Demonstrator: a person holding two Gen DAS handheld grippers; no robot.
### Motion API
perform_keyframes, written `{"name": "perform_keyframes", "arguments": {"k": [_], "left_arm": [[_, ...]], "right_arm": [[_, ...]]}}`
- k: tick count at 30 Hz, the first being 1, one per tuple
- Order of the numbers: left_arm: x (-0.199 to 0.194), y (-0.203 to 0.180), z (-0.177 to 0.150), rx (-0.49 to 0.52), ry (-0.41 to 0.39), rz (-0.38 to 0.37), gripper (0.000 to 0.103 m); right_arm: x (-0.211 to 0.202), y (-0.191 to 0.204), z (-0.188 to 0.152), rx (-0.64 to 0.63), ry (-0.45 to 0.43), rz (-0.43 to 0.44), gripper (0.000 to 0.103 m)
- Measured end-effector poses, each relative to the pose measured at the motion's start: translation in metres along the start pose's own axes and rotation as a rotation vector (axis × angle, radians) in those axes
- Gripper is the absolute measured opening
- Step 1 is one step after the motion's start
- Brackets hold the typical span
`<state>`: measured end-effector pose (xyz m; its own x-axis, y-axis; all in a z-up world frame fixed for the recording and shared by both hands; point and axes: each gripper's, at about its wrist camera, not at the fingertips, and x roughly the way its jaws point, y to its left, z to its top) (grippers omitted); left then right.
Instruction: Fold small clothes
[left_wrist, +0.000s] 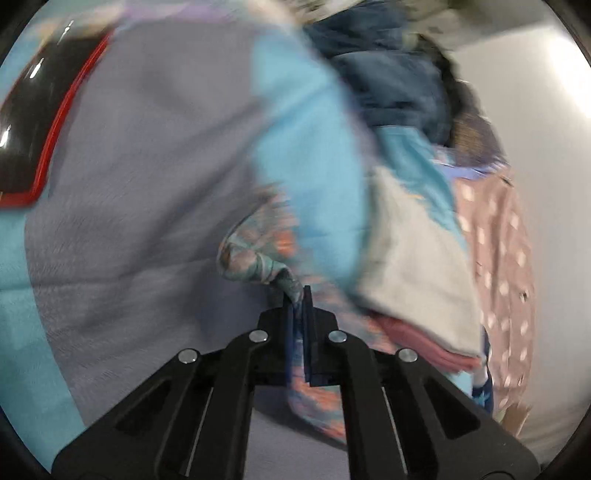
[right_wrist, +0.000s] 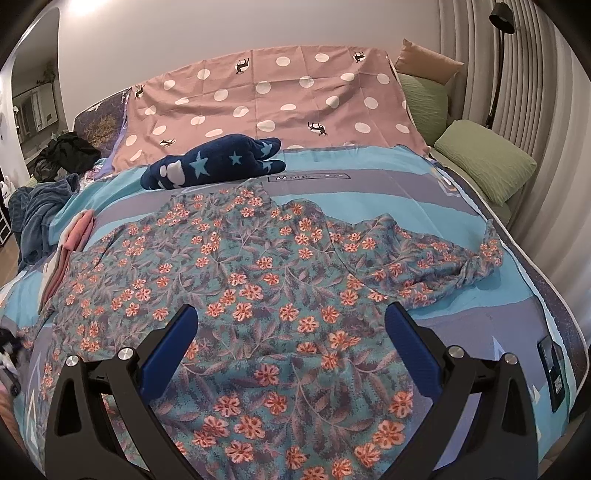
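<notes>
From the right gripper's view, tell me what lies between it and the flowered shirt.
Nothing visible. The right gripper hangs with its jaws wide open directly over the flowered shirt, which lies spread on the bed cover. The star toy sits beyond it.

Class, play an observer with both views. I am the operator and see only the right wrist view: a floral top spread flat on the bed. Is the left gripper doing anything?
Observer: Yes. The left gripper is shut on a bunched edge of the floral top.
Operator: And my side?
Observer: The right gripper is open above the top, holding nothing.
Operator: Anything near the left gripper I should know about?
Observer: A folded white cloth lies on a pink one, just to its right.
</notes>
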<state>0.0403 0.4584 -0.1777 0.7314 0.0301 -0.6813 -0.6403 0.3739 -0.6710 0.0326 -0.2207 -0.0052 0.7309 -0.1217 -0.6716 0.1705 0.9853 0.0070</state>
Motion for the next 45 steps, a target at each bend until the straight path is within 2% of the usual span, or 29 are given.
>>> {"name": "perform_keyframes", "arguments": {"k": [3, 5, 7, 9, 12, 16, 18, 21, 23, 26, 27, 28, 30, 33, 37, 41, 42, 43, 45], "left_arm": [[-0.024, -0.065, -0.018, 0.171, -0.015, -0.104, 0.003], [-0.045, -0.132, -0.049, 0.353, -0.006, -0.21, 0.003], [-0.057, -0.175, -0.079, 0.469, 0.021, -0.293, 0.003], [-0.065, -0.222, -0.12, 0.589, 0.077, -0.388, 0.003], [-0.072, -0.278, -0.201, 0.762, 0.175, -0.505, 0.003], [-0.064, -0.31, -0.298, 0.951, 0.282, -0.543, 0.003], [-0.052, -0.315, -0.343, 1.014, 0.374, -0.536, 0.003], [-0.038, -0.311, -0.388, 1.08, 0.467, -0.492, 0.003], [-0.031, -0.308, -0.398, 1.112, 0.479, -0.467, 0.003], [-0.026, -0.296, -0.407, 1.128, 0.5, -0.444, 0.003], [-0.024, -0.292, -0.407, 1.126, 0.506, -0.44, 0.003], [-0.021, -0.289, -0.406, 1.121, 0.511, -0.438, 0.003], [-0.017, -0.287, -0.405, 1.111, 0.52, -0.439, 0.003], [-0.019, -0.284, -0.403, 1.101, 0.526, -0.44, 0.003], [-0.018, -0.281, -0.403, 1.086, 0.535, -0.444, 0.003], [-0.019, -0.28, -0.403, 1.08, 0.539, -0.447, 0.003], [-0.018, -0.279, -0.402, 1.075, 0.542, -0.447, 0.003], [-0.018, -0.28, -0.402, 1.071, 0.544, -0.447, 0.003], [-0.017, -0.28, -0.402, 1.065, 0.55, -0.445, 0.003]], "right_arm": [[0.002, -0.002, 0.002, 0.012, -0.001, 0.005, 0.102], [0.002, -0.004, 0.002, 0.025, -0.004, 0.015, 0.102], [0.002, -0.007, 0.002, 0.036, -0.01, 0.025, 0.102], [0.001, -0.011, 0.0, 0.039, -0.014, 0.027, 0.102], [0.002, -0.02, -0.002, 0.056, -0.006, 0.025, 0.102], [0.005, -0.038, 0.0, 0.112, 0.027, 0.08, 0.102], [0.01, -0.045, 0.004, 0.142, 0.05, 0.134, 0.102], [0.023, -0.05, 0.013, 0.163, 0.095, 0.19, 0.102], [0.034, -0.049, 0.02, 0.172, 0.135, 0.247, 0.099], [0.063, -0.037, 0.035, 0.189, 0.252, 0.386, 0.08], [0.069, -0.03, 0.039, 0.183, 0.283, 0.424, 0.069], [0.075, -0.022, 0.042, 0.169, 0.311, 0.458, 0.064], [0.082, 0.003, 0.051, 0.076, 0.342, 0.516, 0.063], [0.084, 0.048, 0.055, -0.106, 0.359, 0.529, 0.062], [0.092, 0.088, 0.055, -0.231, 0.413, 0.577, 0.062], [0.106, 0.114, 0.052, -0.325, 0.443, 0.529, 0.062], [0.112, 0.118, 0.051, -0.33, 0.455, 0.51, 0.057], [0.119, 0.12, 0.05, -0.323, 0.472, 0.503, 0.033], [0.129, 0.112, 0.051, -0.238, 0.509, 0.541, 0.004]]}}
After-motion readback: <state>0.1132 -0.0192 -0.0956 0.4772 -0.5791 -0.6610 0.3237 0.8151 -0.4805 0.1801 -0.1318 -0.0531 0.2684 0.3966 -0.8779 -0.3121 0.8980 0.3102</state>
